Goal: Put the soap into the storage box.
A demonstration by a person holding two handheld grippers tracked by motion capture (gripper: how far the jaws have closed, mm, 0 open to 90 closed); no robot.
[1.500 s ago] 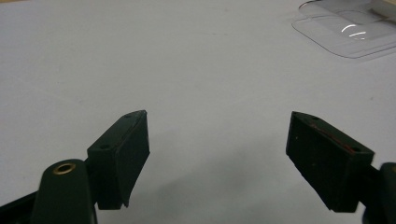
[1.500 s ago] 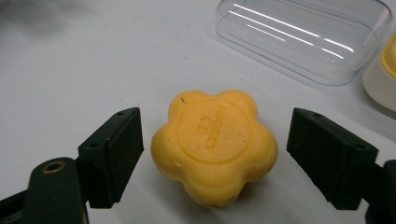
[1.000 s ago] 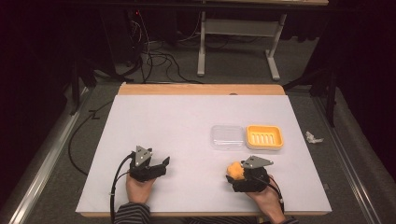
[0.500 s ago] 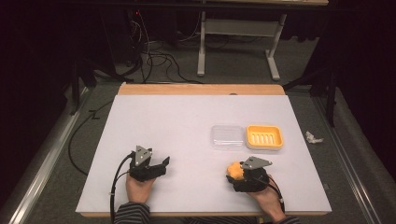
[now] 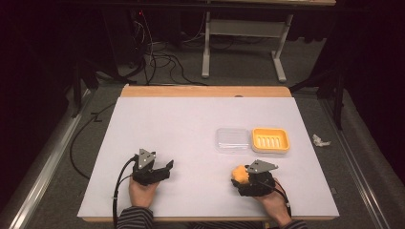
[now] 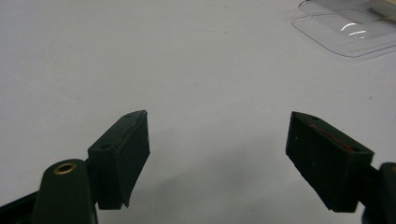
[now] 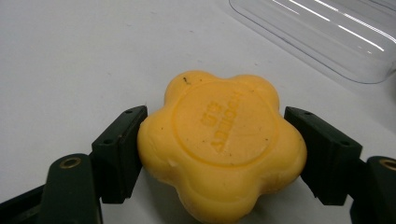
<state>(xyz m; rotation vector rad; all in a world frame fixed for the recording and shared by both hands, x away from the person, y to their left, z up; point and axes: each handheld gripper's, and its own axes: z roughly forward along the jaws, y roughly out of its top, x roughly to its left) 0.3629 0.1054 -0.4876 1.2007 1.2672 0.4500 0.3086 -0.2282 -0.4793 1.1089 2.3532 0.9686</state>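
Observation:
A yellow flower-shaped soap (image 7: 222, 144) lies on the white table between the jaws of my right gripper (image 7: 215, 135). The jaws have just been closing, and both pads now press on its sides. In the high view the soap (image 5: 240, 175) sits at the tip of my right gripper (image 5: 241, 181), near the front right of the table. My left gripper (image 5: 166, 168) rests at the front left. In the left gripper view its jaws (image 6: 217, 140) stand wide open over bare table.
A yellow soap dish (image 5: 270, 140) and a clear plastic lid (image 5: 232, 139) lie side by side beyond the right gripper. The lid (image 7: 322, 32) is close ahead of the soap. A crumpled scrap (image 5: 320, 140) lies on the floor past the right edge of the table (image 5: 191, 119).
Both hands stay where they were, and the soap stays at the right gripper's tip. Nothing else visibly shifts in the high view.

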